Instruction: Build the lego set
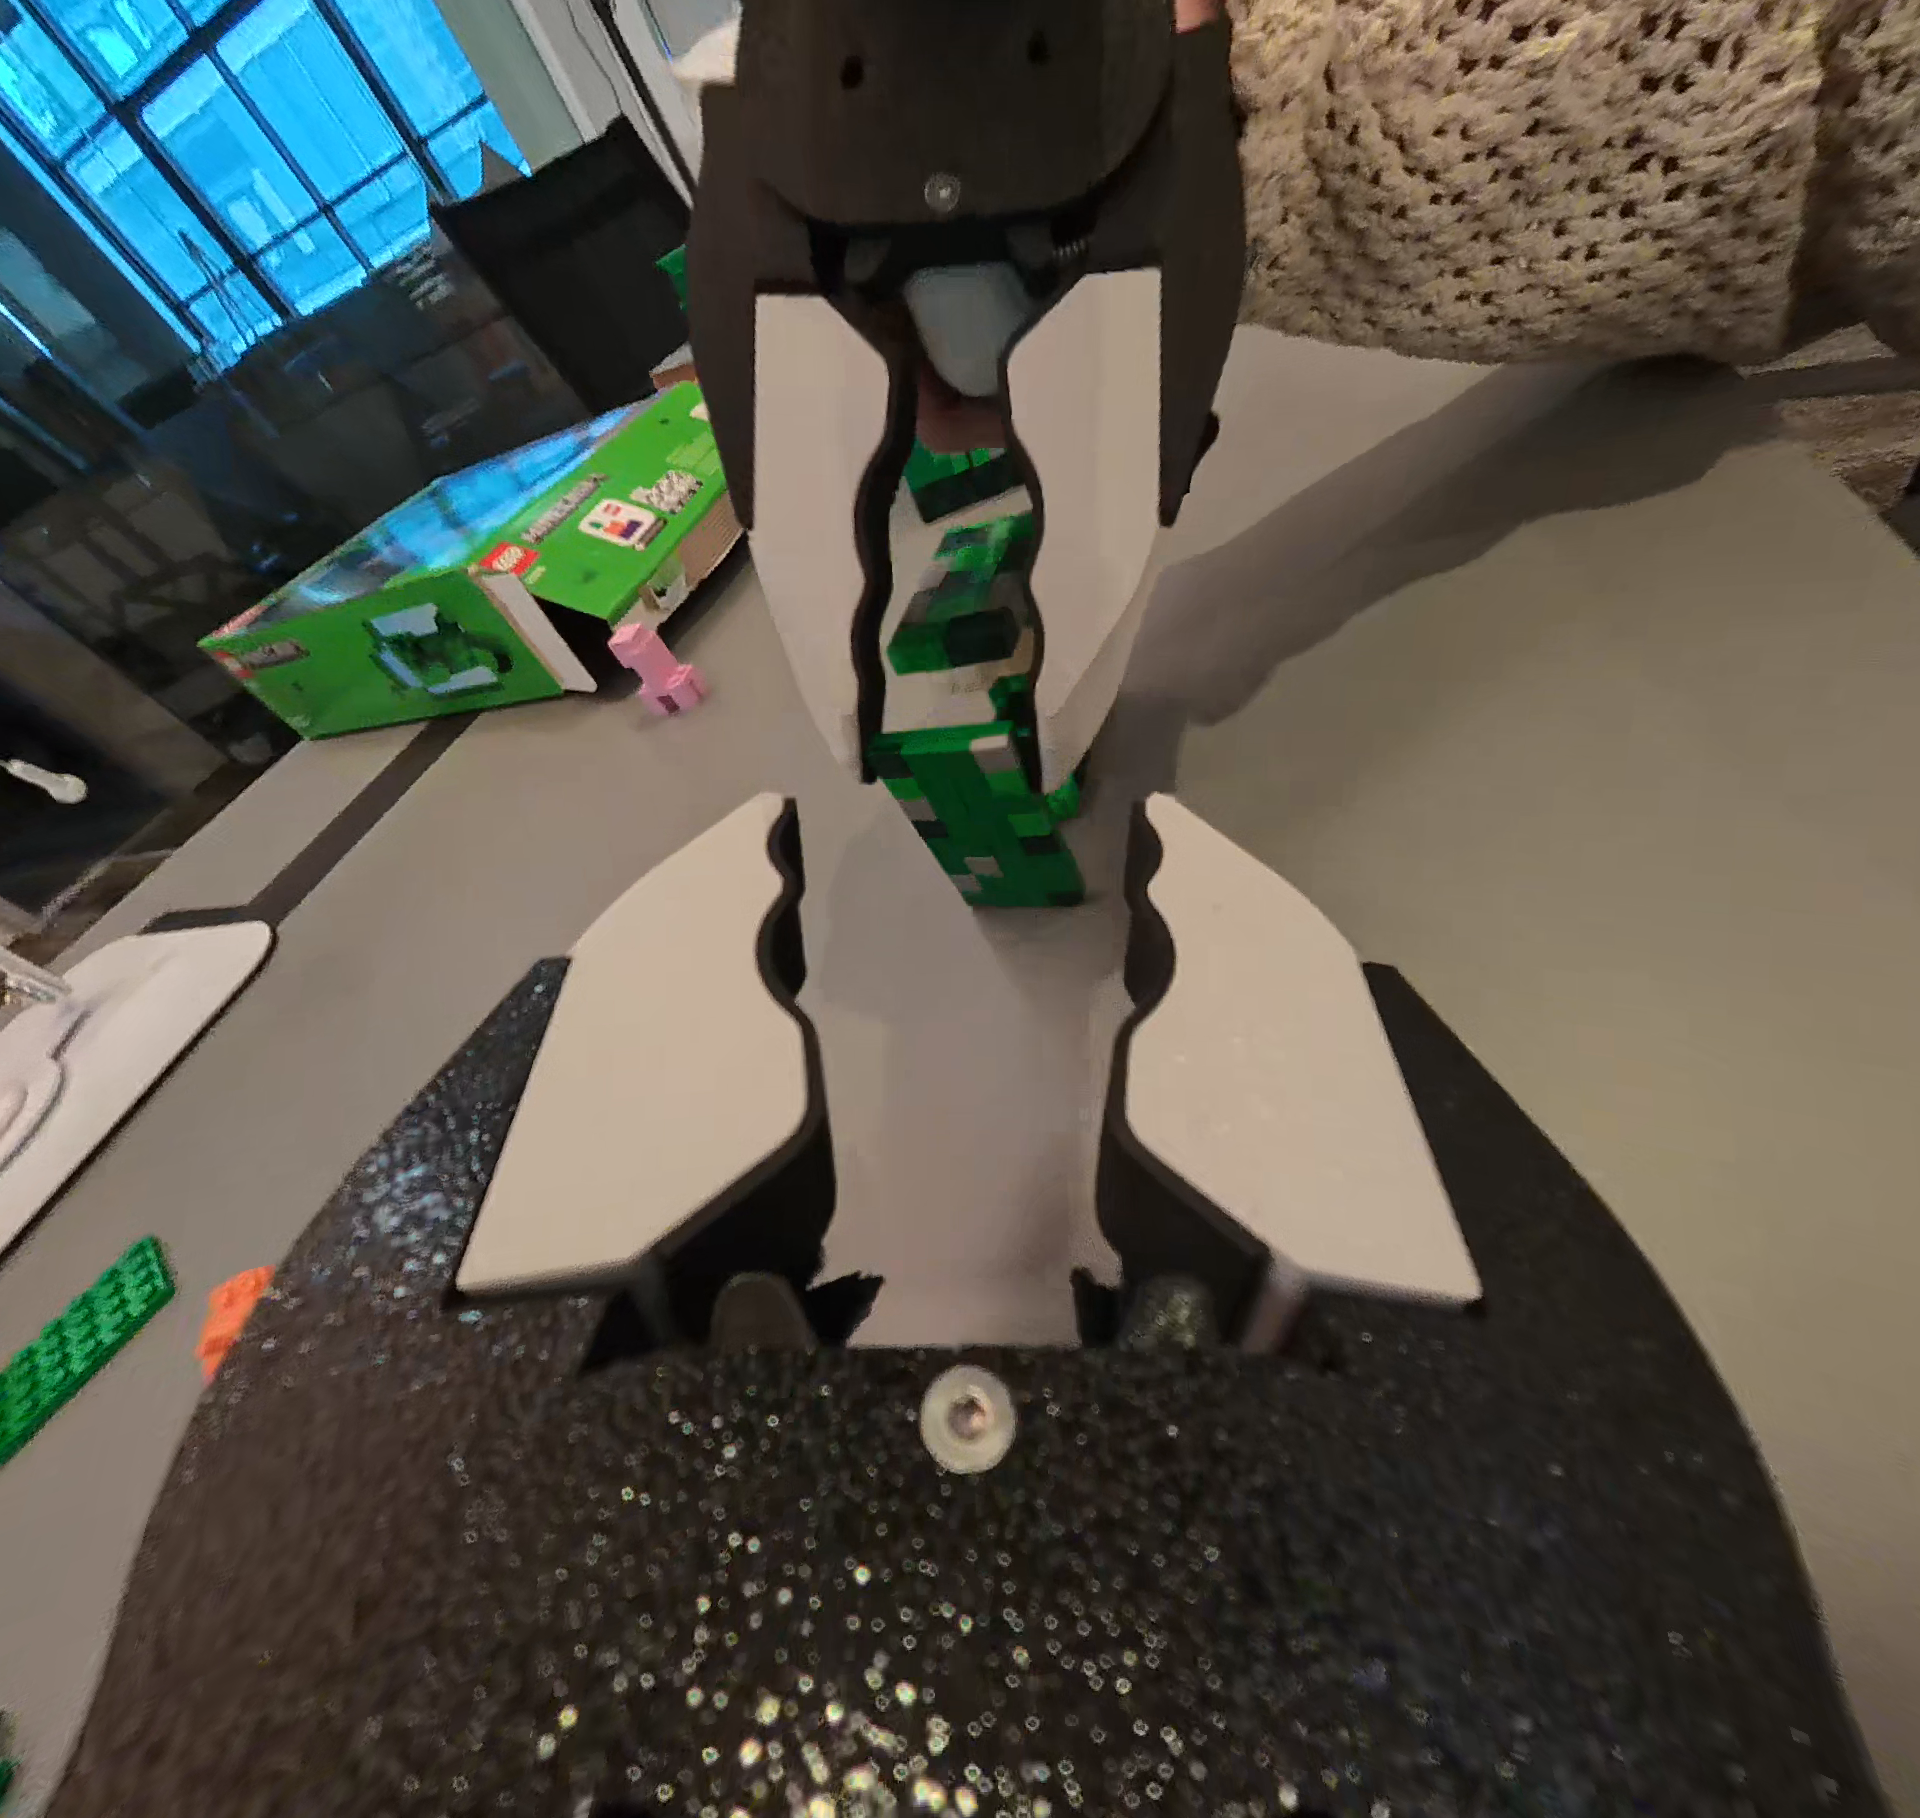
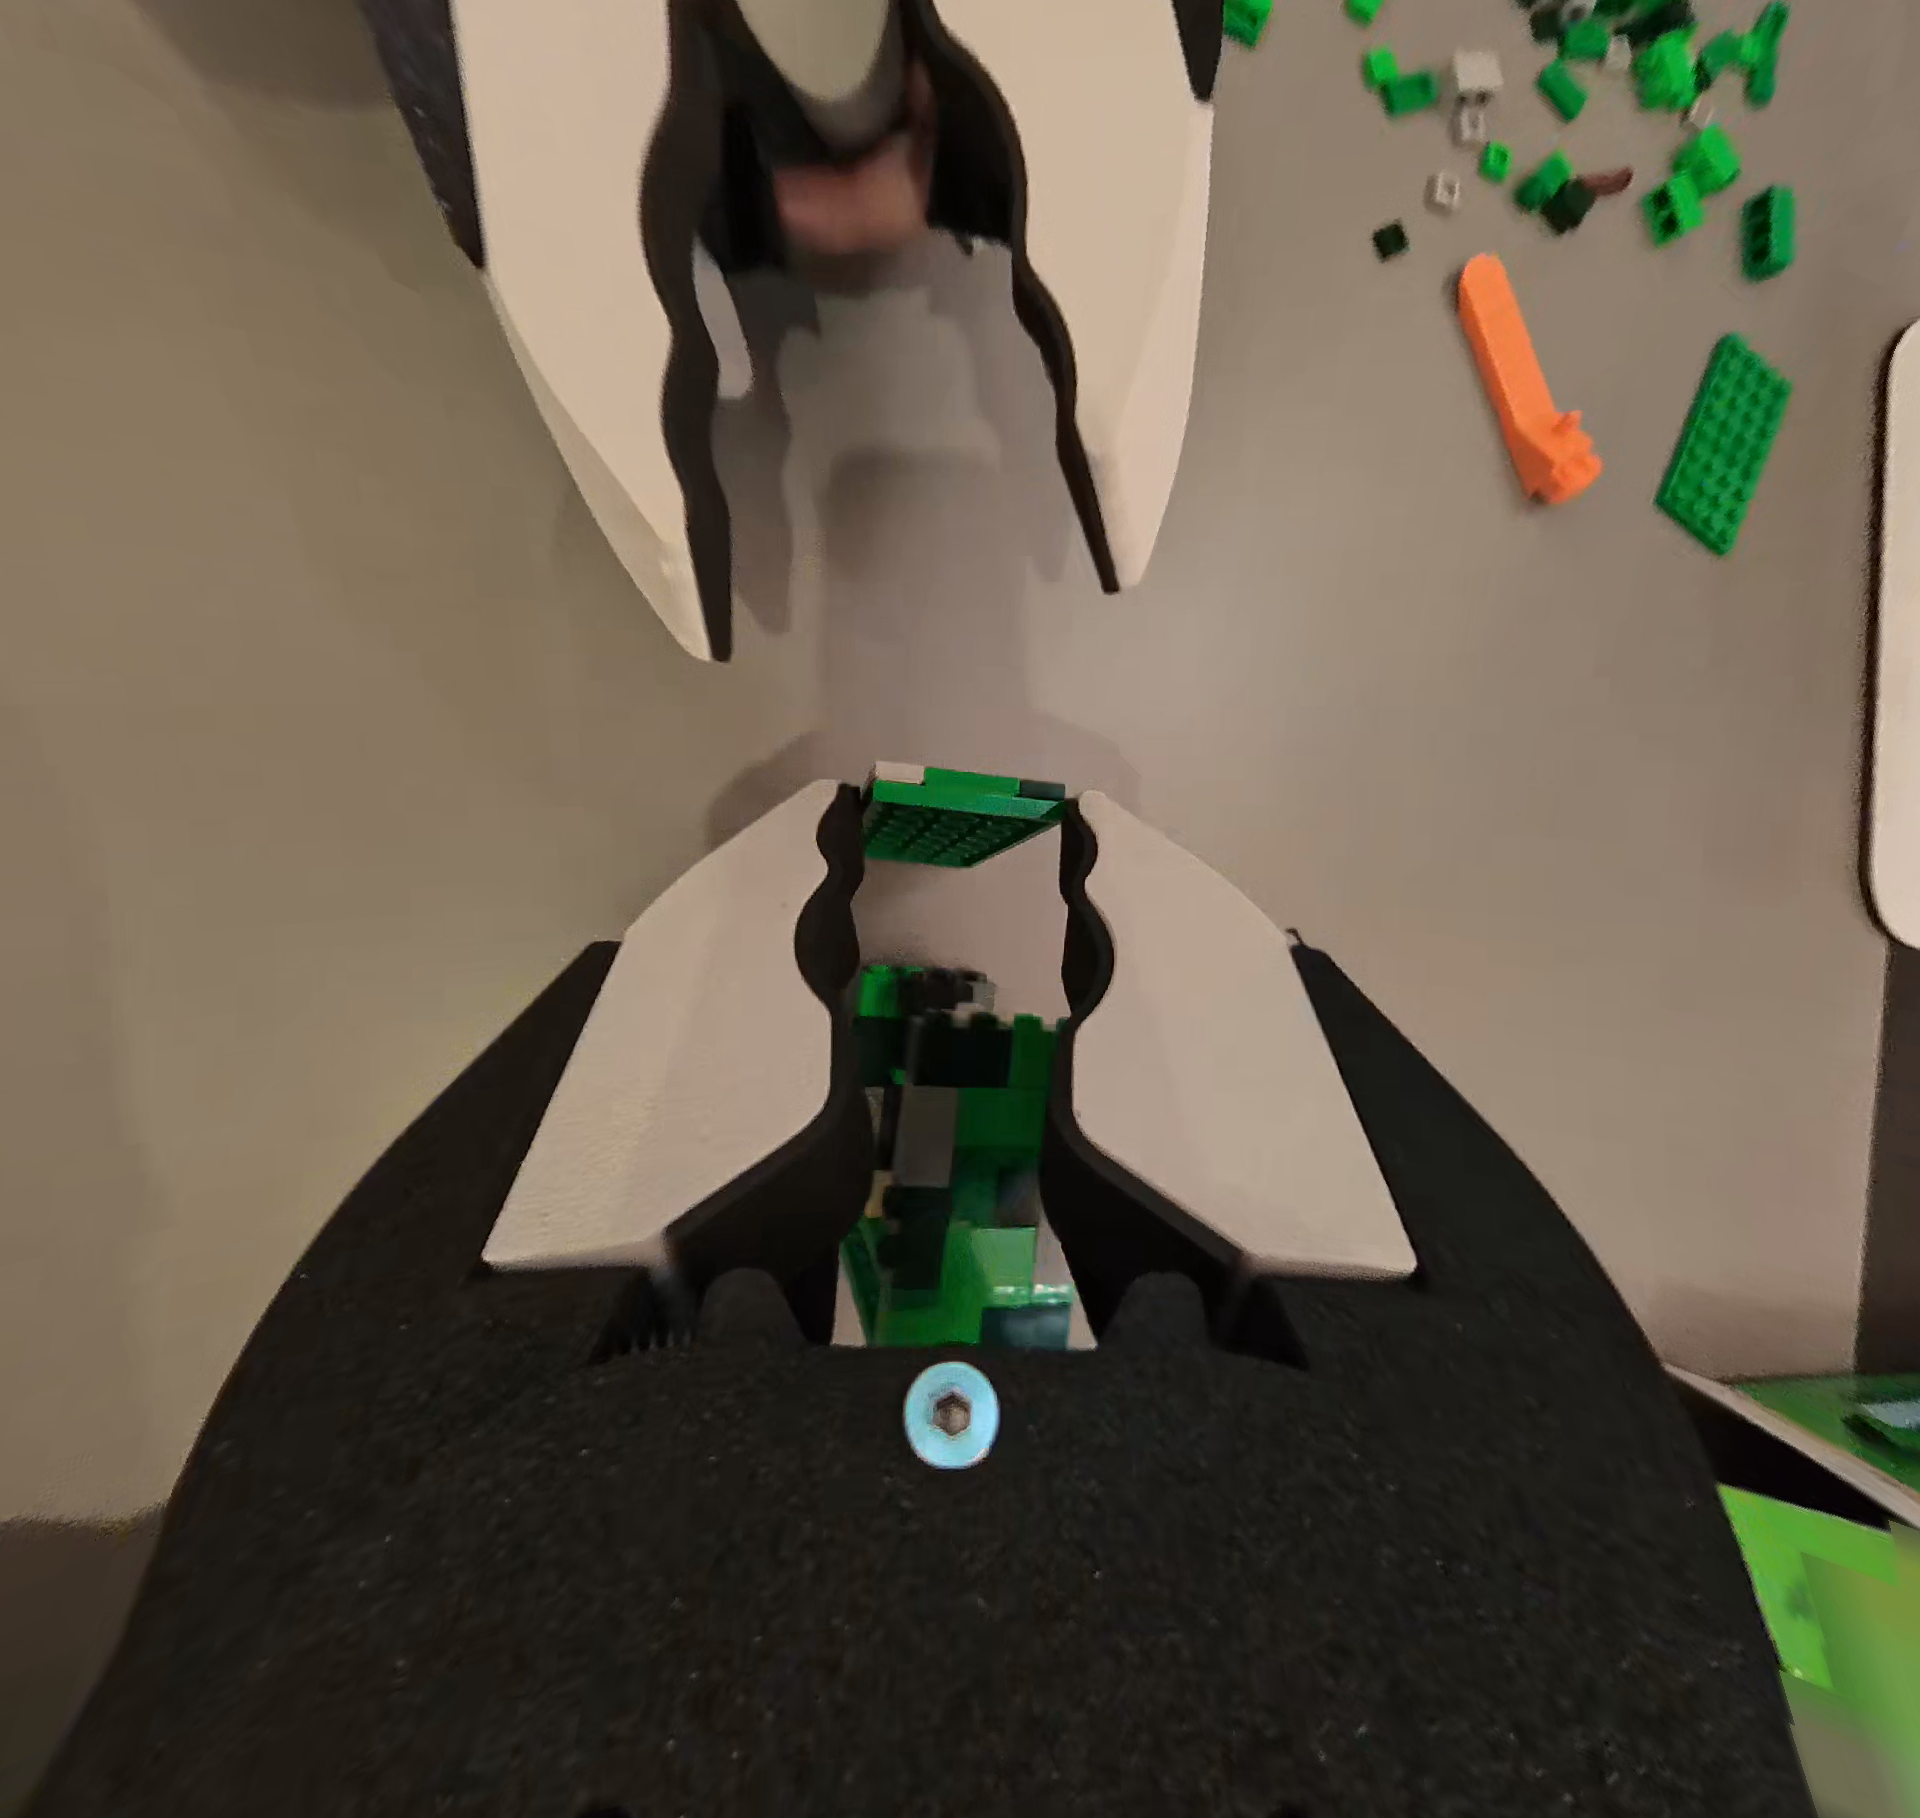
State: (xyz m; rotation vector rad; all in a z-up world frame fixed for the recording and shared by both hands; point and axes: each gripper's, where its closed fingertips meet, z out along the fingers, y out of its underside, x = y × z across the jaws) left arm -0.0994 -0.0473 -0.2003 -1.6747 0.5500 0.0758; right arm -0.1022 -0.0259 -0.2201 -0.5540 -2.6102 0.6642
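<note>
Lego build (image 2: 961, 823), a tall green column flecked with grey and dark bricks, is pinched at its sides between my right claw's (image 2: 964, 812) fingertips, with its lower end just above or on the grey table (image 1: 1507, 937); I cannot tell which. My right claw points steeply downward, reaching toward my left one. My left claw (image 1: 966, 823) faces it tip to tip, fingers spread wide with nothing between them, held low over the table just short of the column. A cream knitted sleeve (image 1: 1507, 127) sits behind my right claw. Loose green bricks (image 2: 1621, 54), an orange separator tool (image 2: 1517, 386) and a green plate (image 2: 1725, 443) lie off to one side.
</note>
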